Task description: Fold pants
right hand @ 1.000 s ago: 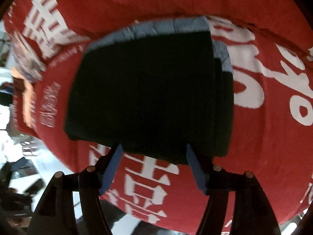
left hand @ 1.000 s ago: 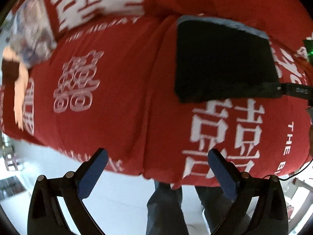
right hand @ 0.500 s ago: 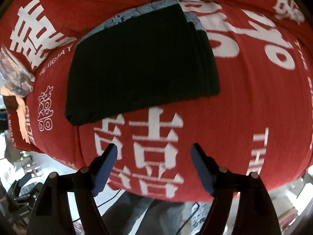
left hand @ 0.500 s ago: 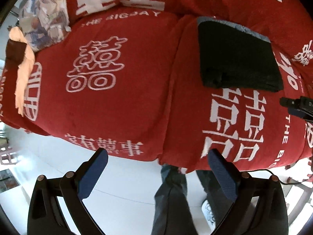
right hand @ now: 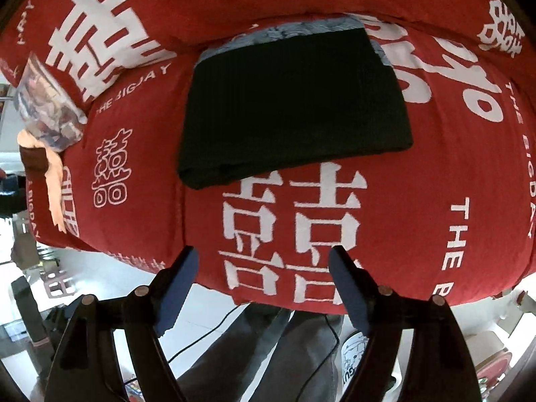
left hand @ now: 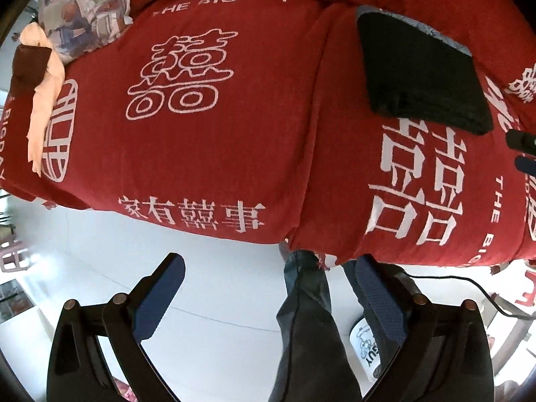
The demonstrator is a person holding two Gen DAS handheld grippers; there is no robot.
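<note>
While both grippers hang over the white floor (left hand: 83,268) at the sofa's front edge, the left gripper (left hand: 268,298) stands wide with nothing between its blue pads, and the right gripper (right hand: 263,284) has just been opening, its jaws empty too. Beyond the right fingertips lies bare red cover (right hand: 418,184), then the folded black pants (right hand: 291,100), flat on the right seat cushion, well clear of both. Farther left, the other cushion is bare up to a patterned pillow (left hand: 83,10).
</note>
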